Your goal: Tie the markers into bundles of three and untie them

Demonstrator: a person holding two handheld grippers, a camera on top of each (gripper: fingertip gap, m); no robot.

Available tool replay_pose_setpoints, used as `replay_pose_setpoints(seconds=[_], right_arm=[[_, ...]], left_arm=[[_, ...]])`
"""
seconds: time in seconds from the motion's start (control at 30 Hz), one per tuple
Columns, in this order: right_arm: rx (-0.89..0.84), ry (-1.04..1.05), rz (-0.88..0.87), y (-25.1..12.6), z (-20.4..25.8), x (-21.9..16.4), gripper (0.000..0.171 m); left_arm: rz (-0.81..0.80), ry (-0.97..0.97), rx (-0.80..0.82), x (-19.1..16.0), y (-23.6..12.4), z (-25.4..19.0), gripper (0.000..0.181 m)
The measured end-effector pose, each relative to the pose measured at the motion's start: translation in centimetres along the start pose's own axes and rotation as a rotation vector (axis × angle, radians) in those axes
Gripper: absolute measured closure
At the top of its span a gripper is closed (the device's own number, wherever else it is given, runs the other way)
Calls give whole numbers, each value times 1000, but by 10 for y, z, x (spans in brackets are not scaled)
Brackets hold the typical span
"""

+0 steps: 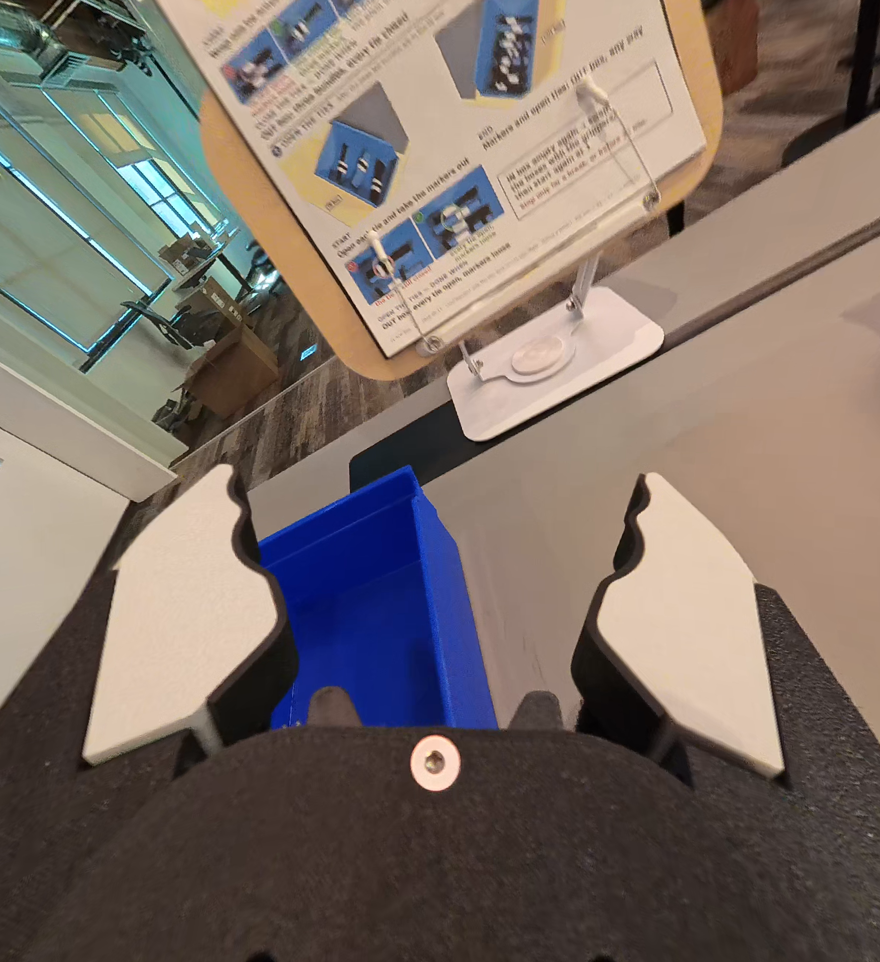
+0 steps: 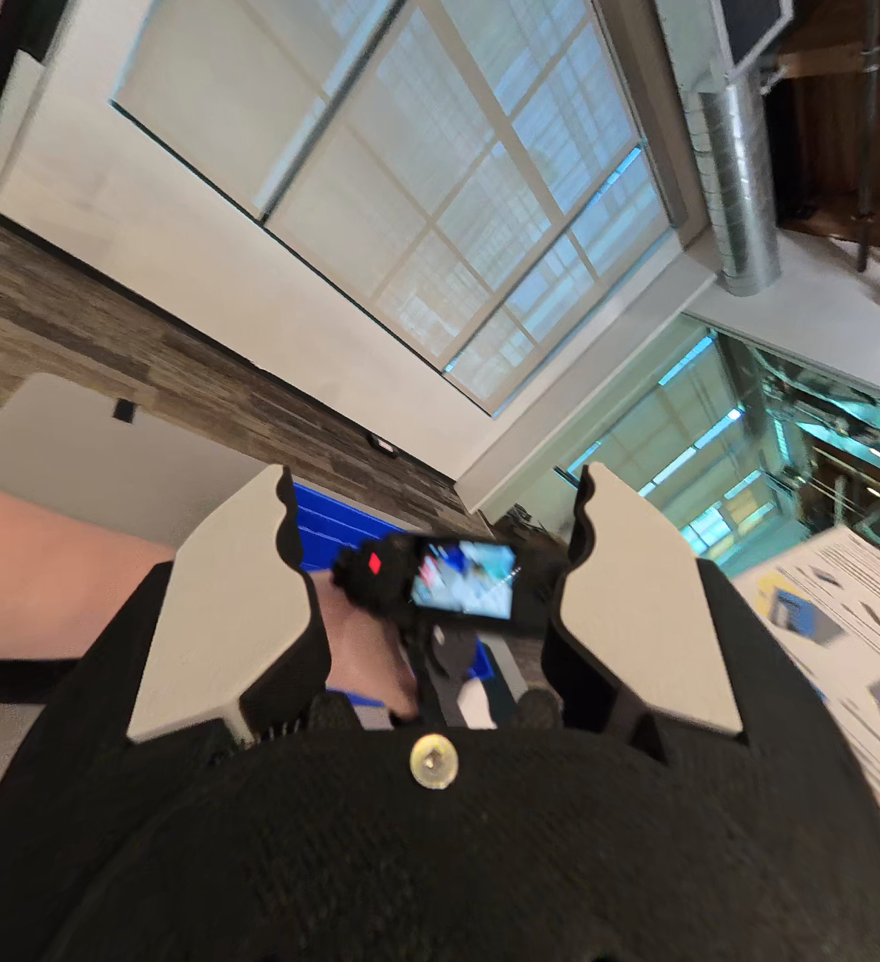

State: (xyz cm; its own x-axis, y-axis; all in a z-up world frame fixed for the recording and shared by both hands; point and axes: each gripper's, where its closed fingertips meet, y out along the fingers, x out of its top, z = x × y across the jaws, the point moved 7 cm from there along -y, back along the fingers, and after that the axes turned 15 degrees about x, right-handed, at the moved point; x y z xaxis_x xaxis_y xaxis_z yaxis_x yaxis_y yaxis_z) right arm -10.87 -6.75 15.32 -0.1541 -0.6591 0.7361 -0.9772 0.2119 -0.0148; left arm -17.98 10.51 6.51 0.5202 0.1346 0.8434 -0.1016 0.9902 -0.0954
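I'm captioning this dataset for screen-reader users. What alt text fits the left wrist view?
The open left gripper hovers over a blue bin whose visible interior looks empty, on a grey table. Behind stands an instruction sheet on a tan board with a white metal stand, and windows at far left.

Bright window light, motion blur, fisheye edges.

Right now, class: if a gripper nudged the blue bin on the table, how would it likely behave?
The blue bin looks thin-walled and, where visible, empty, so probably light. Its flat base on the smooth table suggests sliding rather than rolling. Its tall walls might tip if pushed high.
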Motion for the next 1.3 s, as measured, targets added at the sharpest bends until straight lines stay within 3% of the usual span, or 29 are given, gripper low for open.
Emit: replay_pose_setpoints(seconds=[0.1, 0.17, 0.33, 0.47, 0.63, 0.8, 1.1, 1.3], right_arm=[[-164, 68, 76, -45, -27, -23, 69], [-308, 149, 205, -82, -47, -53, 70], [-551, 414, 770, -144, -66, -156, 68], [-526, 380, 1044, -131, -60, -189, 68], [-450, 304, 1117, -90, -48, -182, 68], [-413, 251, 1135, -70, -37, -170, 68], [-399, 220, 1197, -68, -31, -165, 68], [-402, 226, 1222, -69, -31, -168, 67]], left_arm=[[-83, -145, 80, 11, -13, 44, 50], [-250, -237, 160, 27, -41, 73, 55], [-661, -332, -148, 78, -142, 51, 42], [-1053, -411, -412, 105, -235, 10, 38], [-1432, -281, -397, 109, -297, -47, 42], [-1415, -278, -410, 115, -293, -65, 45], [-1360, -420, -420, 120, -277, -51, 48], [-1319, -380, -408, 120, -265, -58, 47]])
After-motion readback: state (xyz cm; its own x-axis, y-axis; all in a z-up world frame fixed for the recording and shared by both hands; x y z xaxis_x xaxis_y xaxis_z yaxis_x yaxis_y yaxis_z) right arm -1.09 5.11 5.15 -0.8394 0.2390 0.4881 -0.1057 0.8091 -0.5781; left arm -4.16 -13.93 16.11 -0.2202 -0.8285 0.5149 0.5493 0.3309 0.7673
